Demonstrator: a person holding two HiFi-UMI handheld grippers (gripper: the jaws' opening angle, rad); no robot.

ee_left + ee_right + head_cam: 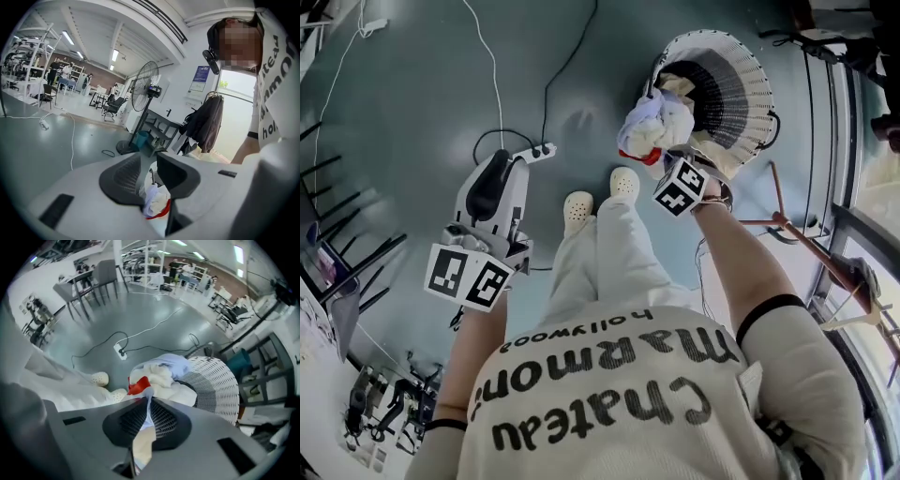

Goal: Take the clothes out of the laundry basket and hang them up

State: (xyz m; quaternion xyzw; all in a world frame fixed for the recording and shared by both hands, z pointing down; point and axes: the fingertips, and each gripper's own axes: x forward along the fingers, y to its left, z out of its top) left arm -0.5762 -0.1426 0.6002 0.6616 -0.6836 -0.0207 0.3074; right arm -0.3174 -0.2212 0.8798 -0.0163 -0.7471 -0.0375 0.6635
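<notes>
Head view: the white wicker laundry basket (748,89) stands on the grey floor (412,103). A bundle of clothes (661,127) — white with a red patch — hangs over the basket's near rim. The right hand-held gripper (670,161) points down into the bundle at that rim. The left hand-held gripper (502,167) is well apart from the basket, over bare floor. A pair of white clogs (600,197) stands just beside the basket, and a power strip (534,150) lies farther from it.

Left gripper view: the left hand-held gripper (149,166) is released — its dark pads stand a little apart with nothing pinched. Through the gap the bundle of clothes (157,204) shows far below. Beyond are a standing fan (145,86) and a dark jacket (208,122) on a hanger.

Right gripper view: the right hand-held gripper (149,405) is clenched on a fold of white cloth, which runs up between the ribbed pads. That fold belongs to the bundle of clothes (161,376) heaped at the rim of the laundry basket (215,385). The clogs (101,378) are on the floor beside the basket.
</notes>
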